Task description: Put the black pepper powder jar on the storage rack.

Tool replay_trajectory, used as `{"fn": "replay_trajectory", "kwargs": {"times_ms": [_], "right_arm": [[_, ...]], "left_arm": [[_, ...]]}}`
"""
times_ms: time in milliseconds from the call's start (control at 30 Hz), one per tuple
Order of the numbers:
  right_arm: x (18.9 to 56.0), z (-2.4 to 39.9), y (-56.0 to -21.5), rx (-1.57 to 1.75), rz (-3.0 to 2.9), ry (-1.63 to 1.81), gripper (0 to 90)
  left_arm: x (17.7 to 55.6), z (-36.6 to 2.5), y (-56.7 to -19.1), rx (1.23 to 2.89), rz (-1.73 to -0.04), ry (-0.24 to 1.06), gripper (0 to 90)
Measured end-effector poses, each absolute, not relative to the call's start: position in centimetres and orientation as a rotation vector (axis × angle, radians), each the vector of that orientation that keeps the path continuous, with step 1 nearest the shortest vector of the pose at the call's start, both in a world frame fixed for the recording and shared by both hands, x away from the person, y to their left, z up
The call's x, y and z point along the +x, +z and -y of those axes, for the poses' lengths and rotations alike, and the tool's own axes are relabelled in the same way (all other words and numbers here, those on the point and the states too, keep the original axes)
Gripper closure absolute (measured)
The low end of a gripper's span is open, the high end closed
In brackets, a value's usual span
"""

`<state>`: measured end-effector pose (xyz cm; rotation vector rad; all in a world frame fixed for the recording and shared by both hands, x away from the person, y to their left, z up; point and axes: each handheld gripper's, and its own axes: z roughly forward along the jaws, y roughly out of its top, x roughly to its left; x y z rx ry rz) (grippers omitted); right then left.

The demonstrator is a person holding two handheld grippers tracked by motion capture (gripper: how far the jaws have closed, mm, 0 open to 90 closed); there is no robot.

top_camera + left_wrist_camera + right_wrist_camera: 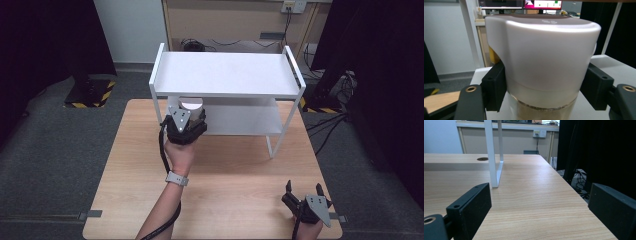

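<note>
A jar with a wide white lid (541, 55) and a clear body holding something tan stands between the jaws of my left gripper (544, 87), which is shut on it. From above, the white lid (191, 105) sits at the front left of the white rack's lower shelf (250, 120), with my left gripper (186, 119) right behind it. My right gripper (305, 192) rests near the table's front right corner, open with nothing between its jaws. Its view looks along the wooden table (529, 195) toward a white rack leg (491, 157).
The white two-level rack (225, 75) stands at the back of the wooden table (225, 170); its top shelf is bare. Black curtains flank both sides. Cables lie on the floor at the right (330, 125). A round hole (482, 159) is in the tabletop.
</note>
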<state>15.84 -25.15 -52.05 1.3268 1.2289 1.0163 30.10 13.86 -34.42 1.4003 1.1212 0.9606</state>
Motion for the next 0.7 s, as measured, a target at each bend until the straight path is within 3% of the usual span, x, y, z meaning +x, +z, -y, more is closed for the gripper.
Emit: {"fn": "replay_trajectory", "kwargs": {"times_ms": [700], "right_arm": [[15.9,25.2,-52.0,1.308,-1.254,1.012,4.8]], "left_arm": [[33.7,-12.4,-34.3,1.428,-1.137,0.975,29.8]]}}
